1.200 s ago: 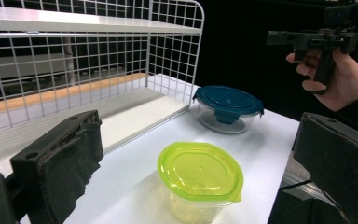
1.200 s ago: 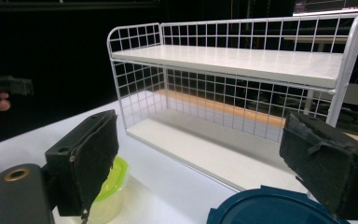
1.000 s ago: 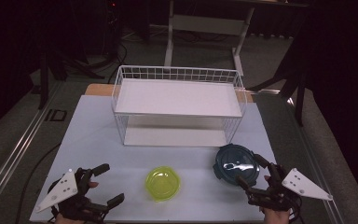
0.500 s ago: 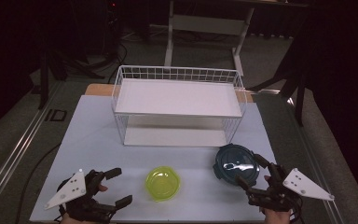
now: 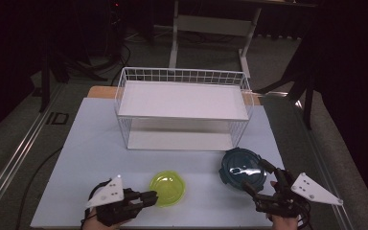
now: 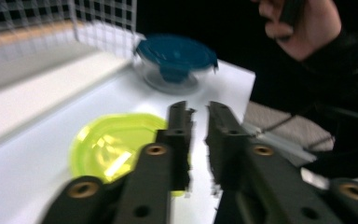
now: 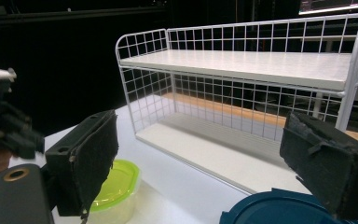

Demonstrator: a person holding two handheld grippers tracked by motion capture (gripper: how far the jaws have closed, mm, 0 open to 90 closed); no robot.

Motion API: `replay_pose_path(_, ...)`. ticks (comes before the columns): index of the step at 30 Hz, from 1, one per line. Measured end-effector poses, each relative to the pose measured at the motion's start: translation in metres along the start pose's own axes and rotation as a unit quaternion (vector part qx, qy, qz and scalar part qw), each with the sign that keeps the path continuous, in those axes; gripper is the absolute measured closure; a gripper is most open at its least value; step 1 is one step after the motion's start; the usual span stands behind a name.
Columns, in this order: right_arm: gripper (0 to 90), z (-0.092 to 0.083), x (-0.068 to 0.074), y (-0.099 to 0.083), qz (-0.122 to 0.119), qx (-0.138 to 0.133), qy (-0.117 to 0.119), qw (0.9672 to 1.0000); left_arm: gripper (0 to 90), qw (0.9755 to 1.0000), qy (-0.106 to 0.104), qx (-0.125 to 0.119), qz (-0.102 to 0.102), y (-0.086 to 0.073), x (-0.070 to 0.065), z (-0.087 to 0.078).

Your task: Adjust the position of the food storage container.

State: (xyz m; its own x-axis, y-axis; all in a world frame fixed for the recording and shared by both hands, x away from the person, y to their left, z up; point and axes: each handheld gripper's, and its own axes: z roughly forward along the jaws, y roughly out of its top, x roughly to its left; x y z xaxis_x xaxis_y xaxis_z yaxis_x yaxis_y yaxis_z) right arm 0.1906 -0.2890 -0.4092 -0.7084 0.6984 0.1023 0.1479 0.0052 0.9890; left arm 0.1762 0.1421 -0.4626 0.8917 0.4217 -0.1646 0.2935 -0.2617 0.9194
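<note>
A yellow-green lidded tub (image 5: pixel 167 188) (image 6: pixel 116 144) (image 7: pixel 116 186) sits at the table's front middle. A clear bowl with a dark blue lid (image 5: pixel 242 167) (image 6: pixel 175 60) (image 7: pixel 279 207) stands to its right. My left gripper (image 5: pixel 149 197) (image 6: pixel 198 109) lies low at the front left and points right, its tips at the tub's left edge. Its jaws are shut with a thin slit and nothing between them. My right gripper (image 5: pixel 254 175) (image 7: pixel 200 140) is open wide just in front of the blue-lidded bowl, its pads (image 7: pixel 84 163) bare.
A white wire rack (image 5: pixel 182 100) (image 7: pixel 242 60) (image 6: pixel 51 28) with two shelves stands at the back middle of the white table (image 5: pixel 96 143). The person's other hand (image 6: pixel 303 28) shows at the far right in the left gripper view. The floor around is dark.
My left gripper has swung right toward the yellow-green tub and its jaws have closed from open. The right gripper and both containers have stayed put.
</note>
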Motion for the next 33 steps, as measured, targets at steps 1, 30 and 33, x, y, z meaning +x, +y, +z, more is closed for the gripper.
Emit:
replay_pose_path(1,10.9,0.000,0.000,0.000,0.000,0.000,0.000,1.0000,84.1,1.0000,0.000,0.000,0.000,0.000,0.000,0.000)
replay_pose_path(30,11.1,0.000,-0.003,-0.004,0.010,0.009,0.013,0.9998,89.4,0.9912,0.016,0.126,-0.038,-0.012,-0.007,0.064)
replay_pose_path(33,11.1,-0.001,-0.004,-0.004,0.010,0.010,0.014,0.9998,89.4,0.9903,0.028,0.130,-0.039,-0.013,-0.006,0.062)
